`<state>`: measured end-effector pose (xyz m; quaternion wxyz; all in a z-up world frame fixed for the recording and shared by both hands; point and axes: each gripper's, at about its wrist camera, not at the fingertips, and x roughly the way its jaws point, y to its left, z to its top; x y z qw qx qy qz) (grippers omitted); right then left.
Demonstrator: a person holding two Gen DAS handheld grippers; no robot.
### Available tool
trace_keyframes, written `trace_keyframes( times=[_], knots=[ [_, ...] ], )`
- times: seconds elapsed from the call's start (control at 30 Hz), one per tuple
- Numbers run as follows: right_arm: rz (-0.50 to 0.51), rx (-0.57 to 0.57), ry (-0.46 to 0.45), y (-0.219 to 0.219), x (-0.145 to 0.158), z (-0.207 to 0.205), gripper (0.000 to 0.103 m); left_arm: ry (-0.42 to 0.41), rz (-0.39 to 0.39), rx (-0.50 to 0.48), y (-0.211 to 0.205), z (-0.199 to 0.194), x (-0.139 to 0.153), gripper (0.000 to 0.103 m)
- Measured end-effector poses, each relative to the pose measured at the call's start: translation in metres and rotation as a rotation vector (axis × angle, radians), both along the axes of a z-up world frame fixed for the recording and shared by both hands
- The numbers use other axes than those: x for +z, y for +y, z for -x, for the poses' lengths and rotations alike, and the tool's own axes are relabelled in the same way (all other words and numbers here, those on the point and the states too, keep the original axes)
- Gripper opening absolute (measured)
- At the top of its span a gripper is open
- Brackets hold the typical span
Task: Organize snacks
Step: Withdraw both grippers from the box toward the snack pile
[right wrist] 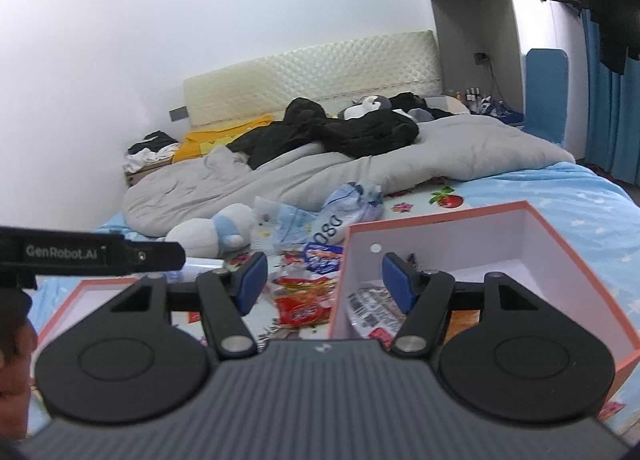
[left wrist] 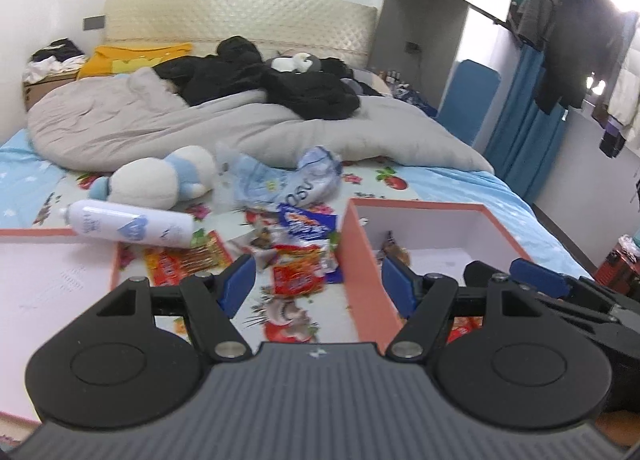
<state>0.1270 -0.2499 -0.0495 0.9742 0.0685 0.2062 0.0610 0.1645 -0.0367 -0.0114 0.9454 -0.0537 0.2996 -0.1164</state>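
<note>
Currently I read the left gripper (left wrist: pixel 318 284) with its jaws spread wide and nothing between the blue pads (left wrist: pixel 236 282). It hovers above the bed, its right pad over the near wall of the box (left wrist: pixel 362 260), its left pad over the loose snacks. I see no contact with either.

The right gripper (right wrist: pixel 324 284) is likewise spread wide and holds nothing. Its right pad sits over the inside of the box (right wrist: pixel 532 236), its left pad outside, so the jaws straddle the box's left wall without touching it, as far as I can tell.

The snacks lie in two places. A red packet (left wrist: pixel 298 276) and a blue packet (left wrist: pixel 306 221) lie on the sheet (left wrist: pixel 452 187) between the box and the lid (left wrist: pixel 52 280), with an orange packet (left wrist: pixel 188 262) beside the lid. In the right view, a white packet (right wrist: pixel 374 310) and an orange one already rest on the box floor.

Beyond the snacks lie a white bottle (left wrist: pixel 128 223), a plush toy (left wrist: pixel 156 179) and a crumpled plastic bag (left wrist: pixel 280 179). A grey duvet (left wrist: pixel 200 119) covers the far bed.
</note>
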Motion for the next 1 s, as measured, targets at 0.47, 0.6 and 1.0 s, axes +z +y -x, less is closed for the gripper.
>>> trace_keyframes(
  times=[0.47, 0.6, 1.0],
  knots=[
    [0.000, 0.058, 0.037, 0.053, -0.030, 0.024, 0.066, 0.080, 0.014, 0.083, 0.062, 0.042, -0.059, 0.074],
    [0.027, 0.089, 0.068, 0.068, -0.048, 0.035, 0.065, 0.140, 0.065, 0.123, 0.081, 0.055, -0.091, 0.074],
    [0.119, 0.166, 0.140, 0.107, -0.075, -0.008, 0.065, 0.164, 0.086, 0.122, 0.107, 0.001, -0.119, 0.074]
  ],
)
